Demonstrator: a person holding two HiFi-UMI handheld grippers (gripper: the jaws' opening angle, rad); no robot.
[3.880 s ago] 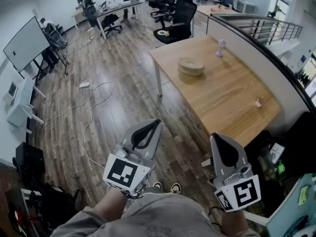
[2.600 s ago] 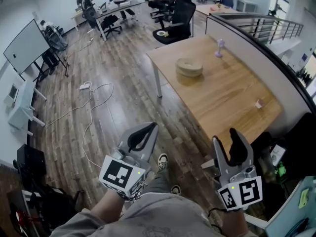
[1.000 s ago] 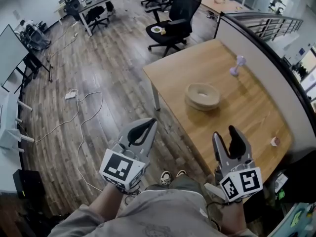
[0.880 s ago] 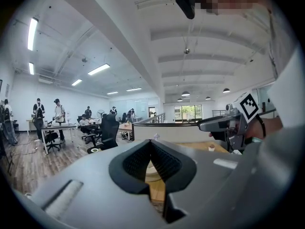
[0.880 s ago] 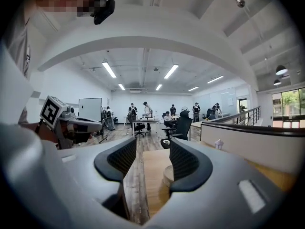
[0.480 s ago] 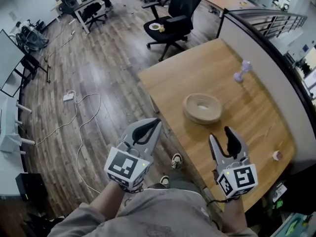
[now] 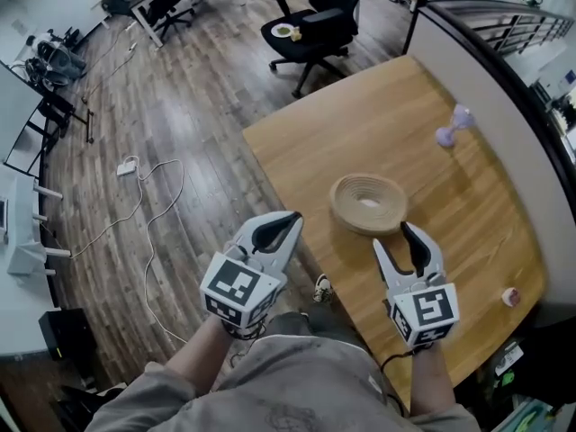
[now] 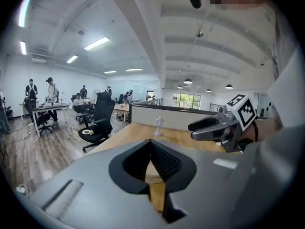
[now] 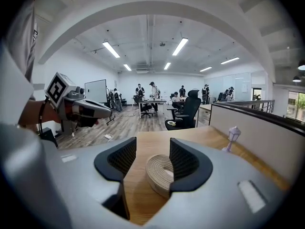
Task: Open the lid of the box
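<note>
Our left gripper (image 7: 290,220), tagged with a black-and-white square marker (image 7: 236,286), hovers beside the wooden table's (image 7: 360,133) edge, jaws pressed together. The round, pale, coiled-rope box (image 7: 367,202) sits on the table. Just before it we hold our right gripper (image 7: 399,241), jaws spread, gripping nothing.

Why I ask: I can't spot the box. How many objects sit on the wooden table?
3: a round woven box at the centre, a purple figurine far right, a small pink item at the near edge. The right tongs may hide more.
</note>
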